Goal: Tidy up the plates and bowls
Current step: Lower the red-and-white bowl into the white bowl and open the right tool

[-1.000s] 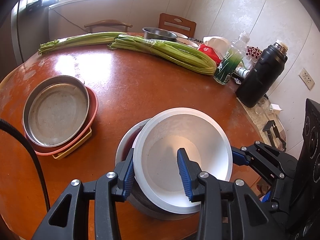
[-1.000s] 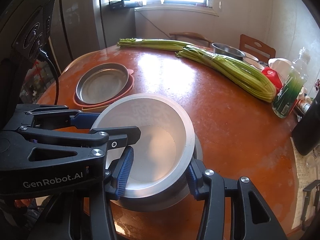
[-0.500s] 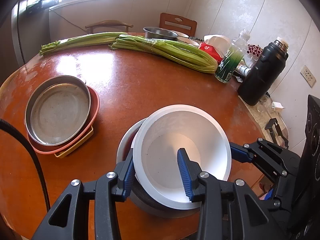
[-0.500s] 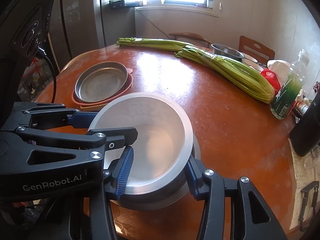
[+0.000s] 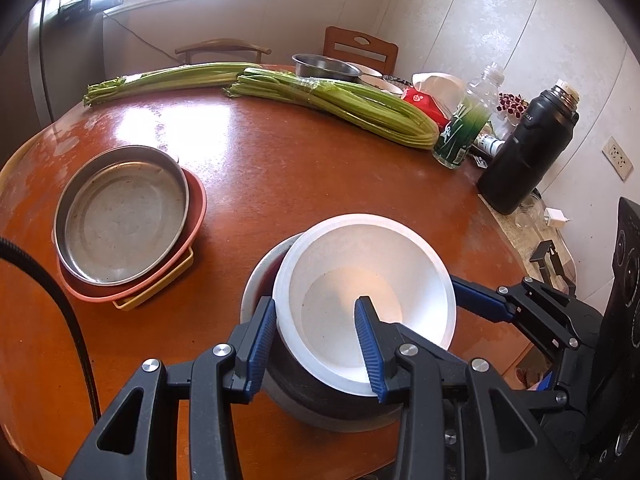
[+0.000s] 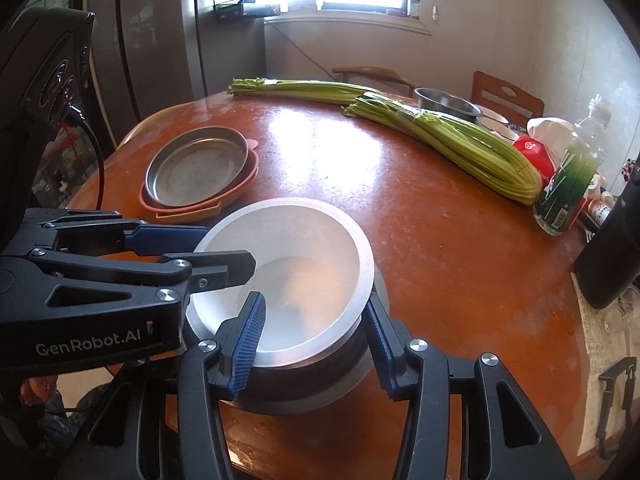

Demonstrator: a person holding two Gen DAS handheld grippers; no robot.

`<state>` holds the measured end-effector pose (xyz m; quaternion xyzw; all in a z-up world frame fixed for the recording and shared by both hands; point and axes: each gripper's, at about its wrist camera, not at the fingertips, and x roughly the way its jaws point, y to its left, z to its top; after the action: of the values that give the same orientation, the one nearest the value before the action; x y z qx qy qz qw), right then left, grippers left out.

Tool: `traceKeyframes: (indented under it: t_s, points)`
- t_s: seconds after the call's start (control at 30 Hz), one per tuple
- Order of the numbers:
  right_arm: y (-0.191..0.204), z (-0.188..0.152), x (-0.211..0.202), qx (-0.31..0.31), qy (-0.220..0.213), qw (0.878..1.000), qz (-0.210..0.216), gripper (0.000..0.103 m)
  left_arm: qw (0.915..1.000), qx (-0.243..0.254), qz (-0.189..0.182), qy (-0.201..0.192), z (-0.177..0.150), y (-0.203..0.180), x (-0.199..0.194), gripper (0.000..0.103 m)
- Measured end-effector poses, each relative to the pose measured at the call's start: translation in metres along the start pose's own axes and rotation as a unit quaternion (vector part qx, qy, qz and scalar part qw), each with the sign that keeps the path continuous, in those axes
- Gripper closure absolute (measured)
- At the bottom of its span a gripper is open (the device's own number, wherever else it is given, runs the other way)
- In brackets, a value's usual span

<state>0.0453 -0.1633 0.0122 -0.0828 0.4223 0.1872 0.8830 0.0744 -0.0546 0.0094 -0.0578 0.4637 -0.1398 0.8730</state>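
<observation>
White bowl [image 5: 360, 280]: nested in grey metal bowl [image 5: 320, 408], tilted.
Left gripper [image 5: 316, 344]: pinching white bowl's near rim.
Right gripper [image 6: 312, 336]: clamping both rims, opposite side.

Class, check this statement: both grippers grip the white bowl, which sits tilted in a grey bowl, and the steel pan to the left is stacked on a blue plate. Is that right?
One detail is wrong. The plate under the steel pan is salmon-pink, not blue, as the left wrist view shows. The rest stands.
</observation>
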Motion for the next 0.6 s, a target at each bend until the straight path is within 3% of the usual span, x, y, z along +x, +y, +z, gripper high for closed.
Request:
traceKeyframes:
  t_s: [0.6]
  points:
    - [-0.011, 0.004, -0.015, 0.025, -0.028, 0.999, -0.017, 0.049, 0.9997, -0.01, -0.002, -0.023, 0.0, 0.01, -0.019, 0.062]
